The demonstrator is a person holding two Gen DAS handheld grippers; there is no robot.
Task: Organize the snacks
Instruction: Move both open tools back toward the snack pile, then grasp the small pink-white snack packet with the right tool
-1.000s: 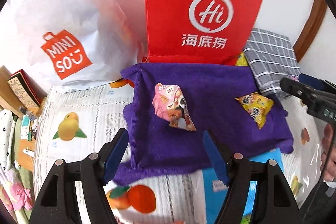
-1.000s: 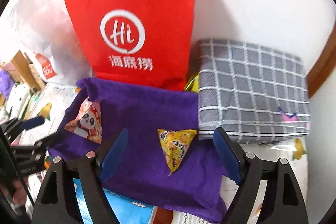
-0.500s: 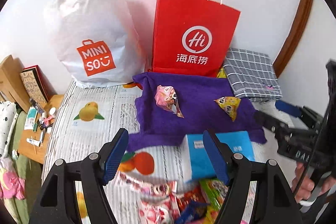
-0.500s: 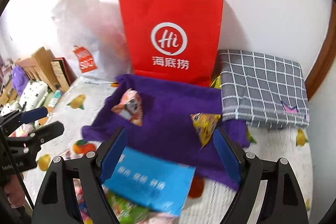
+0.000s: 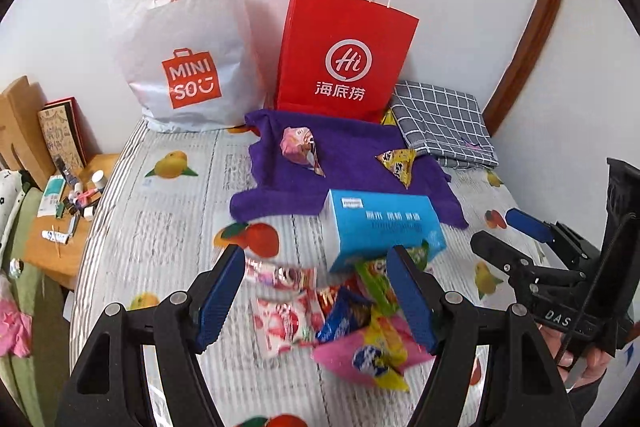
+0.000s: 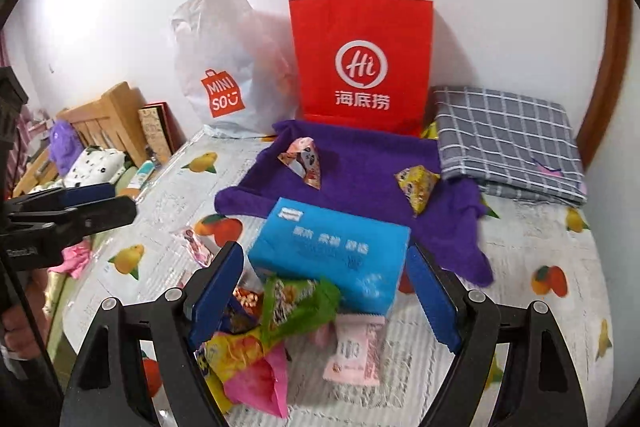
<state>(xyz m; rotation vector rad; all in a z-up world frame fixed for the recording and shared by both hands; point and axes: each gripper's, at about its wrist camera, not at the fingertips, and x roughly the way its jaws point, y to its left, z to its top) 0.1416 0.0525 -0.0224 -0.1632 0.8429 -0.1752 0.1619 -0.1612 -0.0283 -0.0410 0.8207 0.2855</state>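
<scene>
A pile of snack packets [image 5: 344, 323] lies on the fruit-print cover near me; it also shows in the right wrist view [image 6: 280, 327]. A pink panda packet [image 5: 300, 149] and a yellow triangular packet [image 5: 398, 163] lie on the purple towel [image 5: 352, 163]. In the right wrist view the same packets are the pink one [image 6: 302, 161] and the yellow one [image 6: 418, 185]. My left gripper [image 5: 316, 299] is open and empty above the pile. My right gripper [image 6: 324, 295] is open and empty over the green packet [image 6: 298, 303].
A blue tissue pack [image 5: 384, 227] lies between pile and towel. A red paper bag [image 5: 344, 55] and a white Miniso bag [image 5: 188, 47] stand against the wall. A folded grey checked cloth [image 5: 444, 119] lies at right. A wooden side table [image 5: 68, 211] with small items is left.
Both grippers have pulled back and up from the purple towel. The tissue pack and the snack pile have come into view. Both stay open and empty.
</scene>
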